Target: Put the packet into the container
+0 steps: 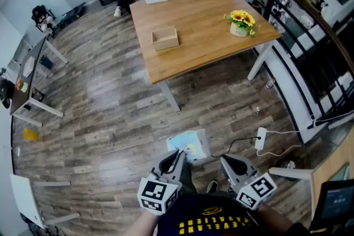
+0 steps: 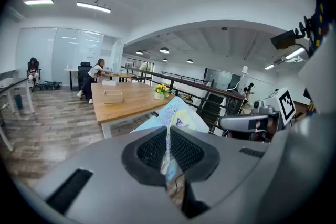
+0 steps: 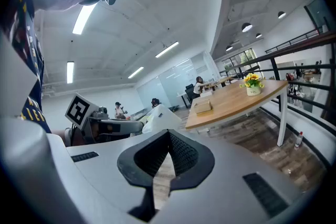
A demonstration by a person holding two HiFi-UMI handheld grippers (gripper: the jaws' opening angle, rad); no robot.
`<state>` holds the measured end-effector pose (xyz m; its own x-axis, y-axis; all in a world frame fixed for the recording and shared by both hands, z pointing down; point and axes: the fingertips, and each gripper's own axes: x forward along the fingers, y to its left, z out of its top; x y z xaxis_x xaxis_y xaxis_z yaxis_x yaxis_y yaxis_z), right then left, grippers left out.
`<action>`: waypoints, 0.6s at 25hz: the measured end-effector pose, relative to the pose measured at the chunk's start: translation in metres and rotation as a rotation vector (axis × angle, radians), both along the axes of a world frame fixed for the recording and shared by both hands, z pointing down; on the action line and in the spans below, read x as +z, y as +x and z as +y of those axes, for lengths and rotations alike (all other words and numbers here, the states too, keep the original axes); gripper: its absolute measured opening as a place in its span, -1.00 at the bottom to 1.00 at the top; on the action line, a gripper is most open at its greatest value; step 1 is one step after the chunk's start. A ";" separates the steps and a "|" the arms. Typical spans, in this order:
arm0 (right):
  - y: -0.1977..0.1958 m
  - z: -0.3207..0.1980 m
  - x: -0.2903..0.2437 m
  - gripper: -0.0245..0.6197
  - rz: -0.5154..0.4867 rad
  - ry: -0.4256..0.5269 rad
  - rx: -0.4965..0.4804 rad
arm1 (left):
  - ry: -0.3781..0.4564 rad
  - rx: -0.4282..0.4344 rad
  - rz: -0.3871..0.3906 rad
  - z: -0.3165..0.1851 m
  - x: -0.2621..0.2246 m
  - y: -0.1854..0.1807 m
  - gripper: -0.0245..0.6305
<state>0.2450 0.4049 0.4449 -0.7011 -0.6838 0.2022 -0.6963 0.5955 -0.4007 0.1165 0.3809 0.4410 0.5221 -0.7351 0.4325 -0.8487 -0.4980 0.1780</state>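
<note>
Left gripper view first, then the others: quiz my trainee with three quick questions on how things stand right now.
1. True or false: the left gripper has its jaws shut on the packet.
2. The right gripper holds between its jaws: A the packet, B a flower, C nothing?
3. What does the container stand on?
Key: 1 true; 2 C; 3 the table.
</note>
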 end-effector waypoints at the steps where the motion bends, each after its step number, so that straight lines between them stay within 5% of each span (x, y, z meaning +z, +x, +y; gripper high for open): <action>1: 0.002 0.011 0.003 -0.89 -0.007 -0.013 -0.003 | -0.022 -0.008 -0.008 0.016 0.002 0.000 -0.87; 9: -0.011 0.072 0.024 -0.89 -0.052 -0.088 -0.032 | -0.071 -0.082 -0.057 0.105 -0.006 -0.028 -0.88; 15: -0.046 0.093 0.009 -0.89 -0.043 -0.061 -0.056 | -0.008 -0.083 -0.081 0.122 -0.010 -0.054 -0.88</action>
